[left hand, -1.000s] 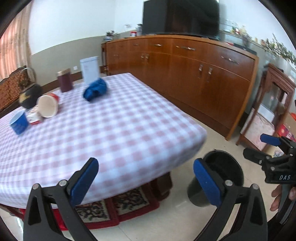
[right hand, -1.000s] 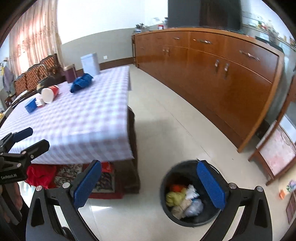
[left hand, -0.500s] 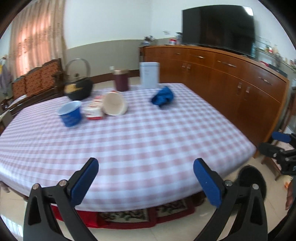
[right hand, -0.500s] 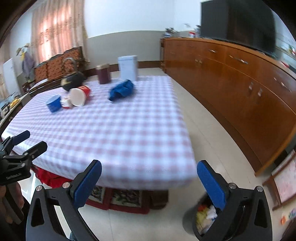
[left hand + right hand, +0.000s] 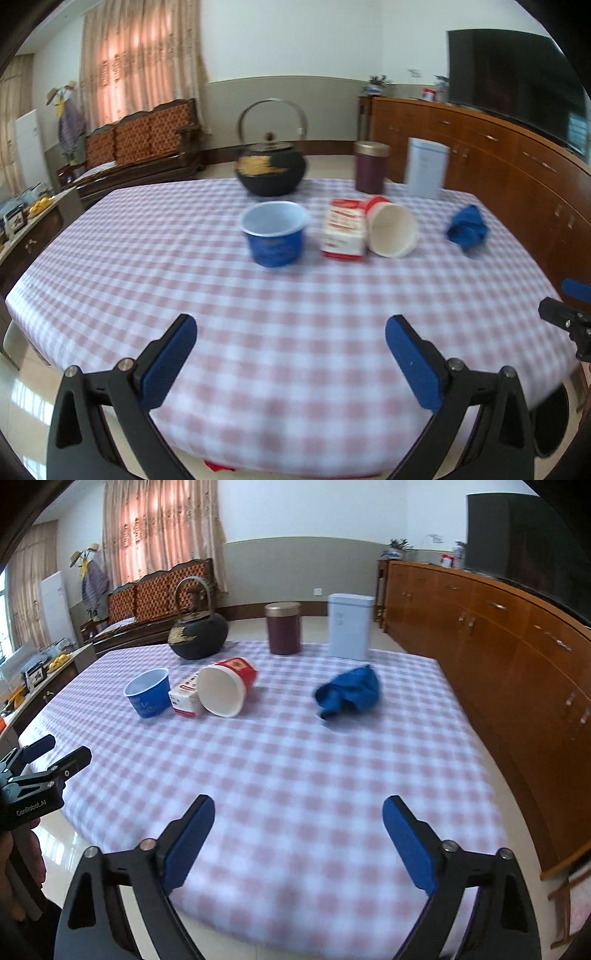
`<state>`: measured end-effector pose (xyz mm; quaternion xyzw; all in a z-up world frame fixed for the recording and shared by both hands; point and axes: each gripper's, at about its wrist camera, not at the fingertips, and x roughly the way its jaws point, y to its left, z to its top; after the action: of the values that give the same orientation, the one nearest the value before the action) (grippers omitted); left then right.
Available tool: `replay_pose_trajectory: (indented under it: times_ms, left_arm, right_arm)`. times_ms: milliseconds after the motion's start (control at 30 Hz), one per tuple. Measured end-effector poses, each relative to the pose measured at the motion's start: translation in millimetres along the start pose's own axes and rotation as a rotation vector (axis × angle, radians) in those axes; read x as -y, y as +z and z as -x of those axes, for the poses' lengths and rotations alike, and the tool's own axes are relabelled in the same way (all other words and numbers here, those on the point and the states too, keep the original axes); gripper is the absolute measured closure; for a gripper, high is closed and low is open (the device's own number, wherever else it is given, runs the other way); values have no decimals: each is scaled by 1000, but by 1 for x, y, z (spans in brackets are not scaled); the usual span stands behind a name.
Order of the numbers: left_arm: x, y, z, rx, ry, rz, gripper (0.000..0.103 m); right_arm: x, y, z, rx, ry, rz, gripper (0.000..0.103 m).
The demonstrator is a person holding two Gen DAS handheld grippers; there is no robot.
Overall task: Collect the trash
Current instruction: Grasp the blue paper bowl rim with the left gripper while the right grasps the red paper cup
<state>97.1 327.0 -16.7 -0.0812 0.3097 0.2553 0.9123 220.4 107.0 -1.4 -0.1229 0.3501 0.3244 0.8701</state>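
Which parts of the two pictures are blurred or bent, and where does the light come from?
Left wrist view: blue cup and checked tablecloth smeared by motion blur; sideboard bowed by the fisheye. Right wrist view: blue cloth soft; daylight glows through the curtains, dark vignette in the corners.

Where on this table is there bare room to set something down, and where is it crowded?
Free: the near half of the checked tablecloth, from the blue cup and crumpled blue bag to the front edge. Crowded: the far side, where cup, small carton and tipped paper cup cluster before the kettle, jar and white tin.
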Motion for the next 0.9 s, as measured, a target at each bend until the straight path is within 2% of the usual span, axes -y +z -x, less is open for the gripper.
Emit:
replay_pose_trajectory:
  times_ms: [67, 200, 267, 400, 533, 600, 667, 733, 900]
  left_arm:
    - [-12, 6, -15, -3, 13, 15, 1]
    - [-21, 17, -44, -23, 21, 18, 1]
    - [-23, 22, -62, -38, 26, 17, 2]
    - [-22, 30, -81, -51, 24, 16, 4]
    - [-23, 40, -96, -59, 27, 17, 8]
    - [-22, 43, -107, -124, -3, 23, 14]
    - [-24, 44, -109, -145, -21, 34, 14]
    - [-25, 47, -105, -110, 2, 33, 14]
    - [-21, 55, -121, -149, -4, 21, 14]
  right_arm:
    - [-11, 13, -21, -15, 11, 12, 20]
    - [-27, 37, -61, -43, 33, 27, 28]
    - [-33, 47, -75, -53, 45, 32, 36]
    - [-45, 64, -103, -69, 60, 42, 41]
    - [-51, 76, -125, -82, 71, 51, 51]
    - [-54, 81, -135, -85, 75, 52, 51]
    - [-55, 84, -141, -86, 77, 51, 53]
    - [-55, 88, -146, -85, 83, 38, 56]
    - [-56, 95, -157, -96, 83, 44, 63]
